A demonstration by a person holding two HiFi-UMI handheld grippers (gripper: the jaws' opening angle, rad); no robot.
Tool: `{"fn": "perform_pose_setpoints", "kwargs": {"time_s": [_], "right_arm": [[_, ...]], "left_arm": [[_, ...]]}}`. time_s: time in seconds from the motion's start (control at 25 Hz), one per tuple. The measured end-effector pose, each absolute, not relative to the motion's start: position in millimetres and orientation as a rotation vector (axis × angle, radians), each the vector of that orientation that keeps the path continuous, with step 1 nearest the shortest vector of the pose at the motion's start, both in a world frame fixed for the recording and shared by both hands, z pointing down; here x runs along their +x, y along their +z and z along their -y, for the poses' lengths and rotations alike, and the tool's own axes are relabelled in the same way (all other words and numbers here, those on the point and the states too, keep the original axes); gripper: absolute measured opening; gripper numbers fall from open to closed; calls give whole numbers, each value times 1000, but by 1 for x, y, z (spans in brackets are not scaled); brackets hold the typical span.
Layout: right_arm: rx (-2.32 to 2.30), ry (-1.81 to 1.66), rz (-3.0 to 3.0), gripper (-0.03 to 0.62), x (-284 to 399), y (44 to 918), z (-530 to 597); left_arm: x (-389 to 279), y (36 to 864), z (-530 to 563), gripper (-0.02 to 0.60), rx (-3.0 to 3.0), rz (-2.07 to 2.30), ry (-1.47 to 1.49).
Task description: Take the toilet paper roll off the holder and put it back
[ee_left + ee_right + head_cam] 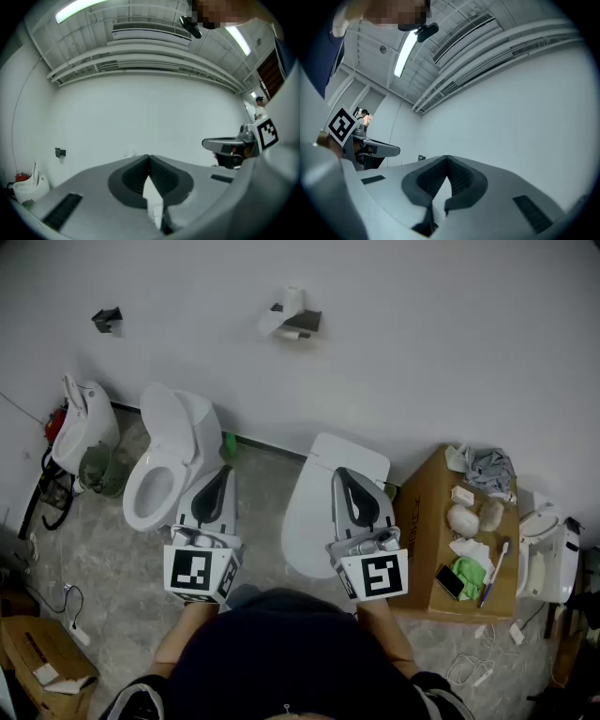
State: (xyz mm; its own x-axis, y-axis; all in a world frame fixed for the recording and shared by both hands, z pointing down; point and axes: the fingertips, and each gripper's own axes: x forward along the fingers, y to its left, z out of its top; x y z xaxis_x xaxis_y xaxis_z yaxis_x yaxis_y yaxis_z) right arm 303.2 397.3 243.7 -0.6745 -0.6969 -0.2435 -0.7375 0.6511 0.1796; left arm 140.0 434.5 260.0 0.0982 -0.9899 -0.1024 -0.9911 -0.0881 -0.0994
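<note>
Our left tool (217, 476) and right tool (343, 476) both have their jaws together on nothing, well apart from the toilet paper roll (284, 321), which hangs on its holder (307, 322) on the wall (422, 352). We judge the risks to be reaching the roll with jaws unopened and knocking it, crushing its soft body, or dropping it toward the open toilet bowl (153, 488). We read no brand or writing, only the tools' square black-and-white markers (194, 570).
</note>
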Motion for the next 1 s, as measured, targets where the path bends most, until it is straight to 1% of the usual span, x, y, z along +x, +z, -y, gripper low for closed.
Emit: {"fn": "perform_pose_setpoints", "kwargs": {"time_s": [0.24,0.44,0.84,0.88,0.92,0.96,1.0], "right_arm": [[-1174,420,-2711,15,305,238,-416],[-1166,368,-2734,15,307,245,-418],[-1172,382,-2732,18,296,244,-414],[-1172,383,-2737,24,293,245,-410],[-1174,378,-2740,67,289,246,-405],[-1178,368,-2744,97,285,247,-399],[-1182,355,-2745,100,281,247,-392]], "left_arm": [[152,257,-454,2,-2220,-1989,22],[159,255,-461,2,-2214,-1982,42],[140,258,-457,2,-2194,-2005,53],[137,257,-452,2,-2194,-1995,51],[133,256,-446,2,-2193,-1988,49],[128,256,-439,2,-2196,-1984,49],[123,255,-431,2,-2202,-1981,52]]}}
